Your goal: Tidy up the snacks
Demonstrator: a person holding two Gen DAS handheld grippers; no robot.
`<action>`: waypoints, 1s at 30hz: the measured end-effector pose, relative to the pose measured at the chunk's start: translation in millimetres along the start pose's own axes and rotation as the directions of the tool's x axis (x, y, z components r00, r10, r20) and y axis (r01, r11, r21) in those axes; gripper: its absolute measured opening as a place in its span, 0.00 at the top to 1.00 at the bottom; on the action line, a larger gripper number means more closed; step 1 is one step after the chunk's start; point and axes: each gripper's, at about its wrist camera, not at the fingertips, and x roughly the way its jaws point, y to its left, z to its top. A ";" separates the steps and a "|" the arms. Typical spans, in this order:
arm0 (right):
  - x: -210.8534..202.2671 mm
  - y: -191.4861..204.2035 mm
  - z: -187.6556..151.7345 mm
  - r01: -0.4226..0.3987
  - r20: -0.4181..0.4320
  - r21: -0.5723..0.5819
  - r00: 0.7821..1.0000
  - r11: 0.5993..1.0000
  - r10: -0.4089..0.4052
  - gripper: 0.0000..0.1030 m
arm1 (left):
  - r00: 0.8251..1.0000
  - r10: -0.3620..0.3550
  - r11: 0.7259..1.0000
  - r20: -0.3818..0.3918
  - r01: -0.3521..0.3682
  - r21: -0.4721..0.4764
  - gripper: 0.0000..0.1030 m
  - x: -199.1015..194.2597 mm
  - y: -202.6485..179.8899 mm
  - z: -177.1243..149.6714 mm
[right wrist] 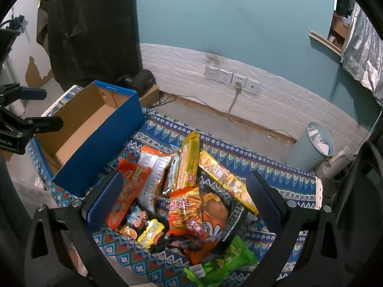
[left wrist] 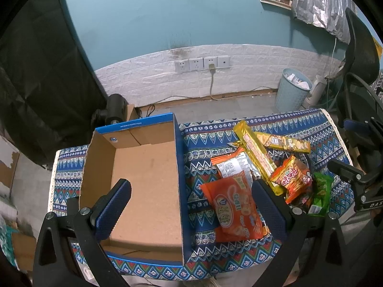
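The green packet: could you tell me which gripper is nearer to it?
Right. The right gripper is open above the snack pile, the green packet just below it; the left gripper straddles the box wall, farther away.

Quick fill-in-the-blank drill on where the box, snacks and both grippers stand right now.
1. The cardboard box holds ____ snacks.
2. The snack pile lies on a patterned ____.
3. The left gripper and the right gripper both have their jaws ____.
4. The packet nearest the right wrist camera is coloured ____.

Missing words: no; tablecloth; open; green
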 end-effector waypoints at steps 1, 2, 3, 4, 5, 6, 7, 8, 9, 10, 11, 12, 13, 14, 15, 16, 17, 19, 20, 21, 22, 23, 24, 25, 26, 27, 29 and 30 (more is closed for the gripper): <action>-0.1 0.0 -0.2 0.000 0.000 0.000 1.000 1.000 0.000 0.03 | 1.000 0.001 1.000 -0.001 -0.001 0.001 0.01 0.1 0.1 0.1; 0.0 0.0 -0.1 0.000 0.000 0.000 1.000 1.000 0.000 0.03 | 1.000 0.002 1.000 -0.002 -0.002 0.002 0.01 0.3 0.1 0.3; 0.0 0.1 -0.1 0.001 0.000 0.000 1.000 1.000 -0.001 0.03 | 1.000 0.004 1.000 -0.004 -0.004 0.003 0.01 0.5 0.2 0.4; -0.2 -0.2 -0.3 0.001 0.000 0.001 1.000 1.000 -0.001 0.03 | 1.000 0.005 1.000 -0.006 -0.005 0.004 0.01 0.8 0.4 0.5; -0.5 -0.2 -0.7 -0.001 0.000 0.001 1.000 1.000 0.001 0.03 | 1.000 0.006 1.000 -0.006 -0.006 0.005 0.01 2.6 -2.7 -0.7; -0.4 -0.1 -0.6 -0.001 0.000 0.001 1.000 1.000 0.001 0.03 | 1.000 0.005 1.000 -0.007 -0.005 0.005 0.01 2.9 -3.0 -0.6; 0.1 -0.4 -0.5 0.000 -0.001 0.001 1.000 1.000 0.000 0.03 | 1.000 0.005 1.000 -0.008 -0.005 0.005 0.01 3.2 -3.1 -0.6; 0.0 -0.3 -1.1 0.000 -0.001 0.001 1.000 1.000 0.000 0.03 | 1.000 0.006 1.000 -0.009 -0.006 0.005 0.01 3.5 -3.1 -0.5; 0.1 -0.6 -0.5 0.000 -0.001 0.001 1.000 1.000 0.000 0.03 | 1.000 0.005 1.000 -0.010 -0.005 0.005 0.01 3.8 -3.2 -0.5; 0.1 -0.7 -0.4 0.000 -0.001 0.002 1.000 1.000 0.000 0.03 | 1.000 0.004 1.000 -0.011 -0.004 0.004 0.01 4.0 -3.2 -0.5; -0.1 -0.7 -1.0 0.000 -0.001 0.002 1.000 1.000 0.000 0.03 | 1.000 0.004 1.000 -0.011 -0.004 0.004 0.01 4.2 -3.3 -0.5; 0.2 -0.6 -0.1 -0.001 -0.001 0.002 1.000 1.000 0.001 0.03 | 1.000 0.005 1.000 -0.012 -0.005 0.004 0.01 4.4 -3.4 -0.6; 0.3 -0.5 0.0 -0.001 -0.001 0.002 1.000 1.000 0.001 0.03 | 1.000 0.004 1.000 -0.012 -0.004 0.004 0.01 4.2 -3.7 -0.9; 0.3 -0.4 0.0 -0.002 -0.001 0.002 1.000 1.000 0.002 0.03 | 1.000 0.004 1.000 -0.010 -0.004 0.005 0.01 3.8 -3.7 -1.2; 0.1 -0.6 -0.9 -0.002 -0.001 0.002 1.000 1.000 0.002 0.03 | 1.000 0.004 1.000 -0.011 -0.004 0.005 0.01 4.0 -3.9 -1.3; 0.0 -0.6 -1.3 -0.001 -0.002 0.002 1.000 1.000 0.001 0.03 | 1.000 0.004 1.000 -0.012 -0.004 0.005 0.01 4.2 -4.1 -1.4; 0.0 -1.2 -1.7 0.000 -0.002 0.002 1.000 1.000 0.001 0.03 | 1.000 0.003 1.000 -0.012 -0.003 0.005 0.01 4.3 -4.3 -1.6; -0.3 -1.3 -2.5 -0.001 -0.004 0.003 1.000 1.000 0.001 0.03 | 1.000 0.003 1.000 -0.012 -0.003 0.005 0.01 4.5 -4.1 -2.3; 0.0 -1.3 -2.0 0.000 -0.003 0.003 1.000 1.000 0.000 0.03 | 1.000 0.002 1.000 -0.012 -0.002 0.005 0.01 4.6 -3.9 -2.4; 0.0 -1.3 -2.0 0.000 -0.003 0.003 1.000 1.000 0.000 0.03 | 1.000 0.002 1.000 -0.013 -0.002 0.004 0.01 4.7 -3.9 -2.3; 0.1 -1.4 -1.7 0.000 -0.003 0.003 1.000 1.000 0.000 0.03 | 1.000 0.003 1.000 -0.013 -0.002 0.004 0.01 4.6 -3.9 -2.4; -0.4 -1.2 -2.6 0.000 -0.003 0.003 1.000 1.000 0.000 0.03 | 1.000 0.002 1.000 -0.013 -0.002 0.004 0.01 4.6 -4.0 -2.4; 0.2 -1.2 -1.9 0.000 -0.004 0.004 1.000 1.000 0.000 0.03 | 1.000 0.002 1.000 -0.013 -0.002 0.004 0.01 4.6 -4.0 -2.3; 0.1 -1.2 -2.0 0.000 -0.005 0.004 1.000 1.000 0.000 0.03 | 1.000 0.002 1.000 -0.013 -0.002 0.005 0.01 4.7 -4.3 -2.6; 0.3 -1.3 -1.5 0.000 -0.005 0.003 1.000 1.000 0.000 0.03 | 1.000 0.003 1.000 -0.013 -0.003 0.005 0.01 4.6 -4.0 -2.3; 0.3 -1.4 -1.6 0.000 -0.005 0.003 1.000 1.000 0.000 0.03 | 1.000 0.003 1.000 -0.013 -0.003 0.004 0.01 4.6 -3.9 -2.4; 0.4 -1.6 -2.1 0.001 -0.007 0.003 1.000 1.000 -0.001 0.03 | 1.000 0.002 1.000 -0.013 -0.002 0.004 0.01 4.6 -3.9 -2.3; 0.3 -1.9 -3.0 0.001 -0.009 0.003 1.000 1.000 -0.001 0.03 | 1.000 0.002 1.000 -0.013 -0.002 0.004 0.01 4.6 -4.1 -2.5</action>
